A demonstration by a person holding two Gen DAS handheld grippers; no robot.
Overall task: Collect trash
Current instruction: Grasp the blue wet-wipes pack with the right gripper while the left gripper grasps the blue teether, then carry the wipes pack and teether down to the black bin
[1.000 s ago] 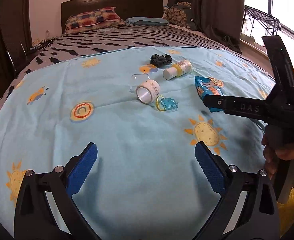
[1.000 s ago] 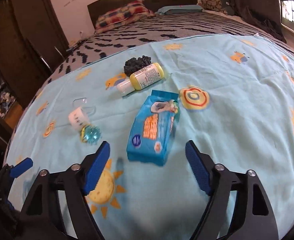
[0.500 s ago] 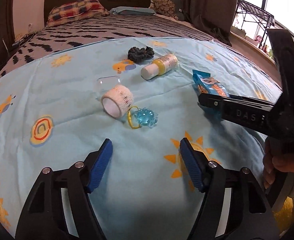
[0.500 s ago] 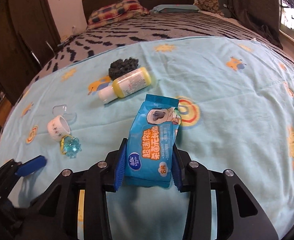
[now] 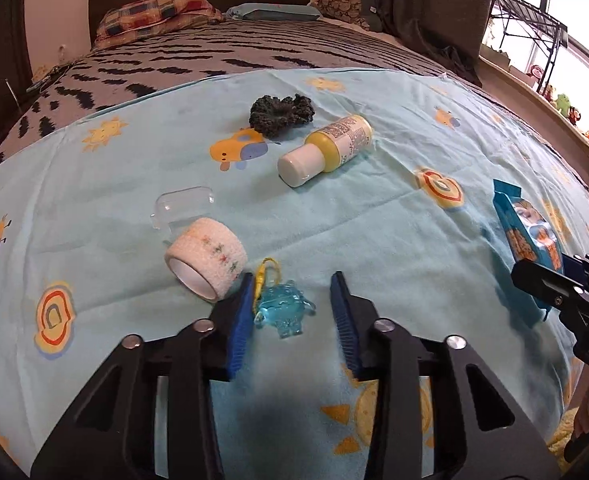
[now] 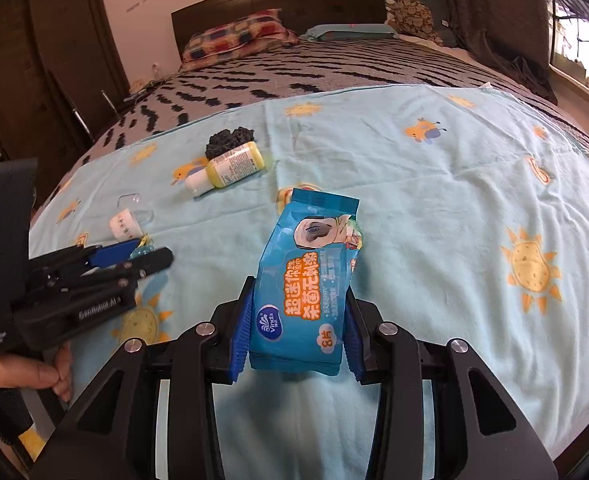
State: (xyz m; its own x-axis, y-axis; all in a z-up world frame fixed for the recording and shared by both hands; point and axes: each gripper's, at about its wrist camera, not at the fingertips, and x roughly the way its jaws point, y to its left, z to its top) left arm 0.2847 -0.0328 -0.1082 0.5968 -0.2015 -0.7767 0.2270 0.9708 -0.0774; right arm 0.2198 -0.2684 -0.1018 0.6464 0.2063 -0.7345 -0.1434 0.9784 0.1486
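- We take the yellow bottle [image 5: 330, 148] as our landmark; it lies on its side on the light blue sheet [image 5: 94, 208], white cap toward the cameras.
- The left gripper [image 5: 292, 312] sits nearer the cameras than the bottle. Its jaws are closing around the translucent blue toy [image 5: 282, 312]; the left pad touches the toy's edge, the right pad stands apart from it.
- The tape roll [image 5: 206, 256] lies just beside the left pad, between gripper and bottle, with a clear plastic cap [image 5: 182, 206] just behind it.
- The right gripper [image 6: 298, 320] is clamped on the blue wipes pack [image 6: 310, 276]; both pads press its sides. The pack is tilted, far end pointing toward the bottle, near end clear of the sheet.
- A dark scrunchie [image 5: 282, 114] touches the bottle's far side.
- Right of the bottle, we see open sheet up to the bed edge.
- Beyond the bottle, the sheet ends at a striped blanket [image 6: 334, 68].
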